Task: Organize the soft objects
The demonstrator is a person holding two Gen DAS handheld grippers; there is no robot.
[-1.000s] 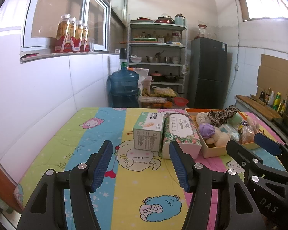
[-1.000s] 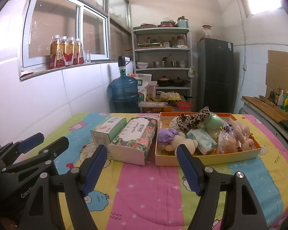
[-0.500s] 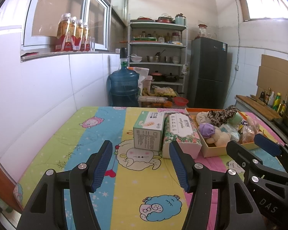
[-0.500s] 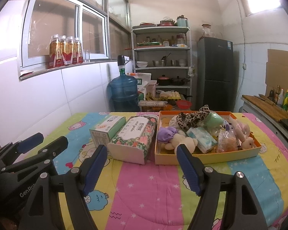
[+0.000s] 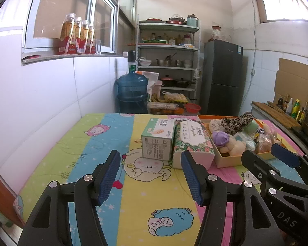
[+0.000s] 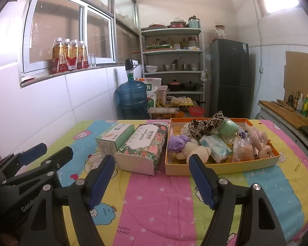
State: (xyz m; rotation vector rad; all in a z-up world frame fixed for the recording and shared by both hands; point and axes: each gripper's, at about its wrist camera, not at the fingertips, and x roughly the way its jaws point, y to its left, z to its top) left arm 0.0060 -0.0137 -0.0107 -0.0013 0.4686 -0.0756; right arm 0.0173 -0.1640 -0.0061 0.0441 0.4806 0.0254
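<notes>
Orange tray (image 6: 225,167) right of centre, heaped with plush toys (image 6: 195,150); left tool (image 5: 151,177) and right tool (image 6: 152,181) released, empty.

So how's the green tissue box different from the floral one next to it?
The green tissue box is plain white and mint, smaller, and sits farther from the orange tray. The floral tissue box is flower-patterned, bulkier, and right beside the tray. Both lie lengthwise on the quilt.
</notes>
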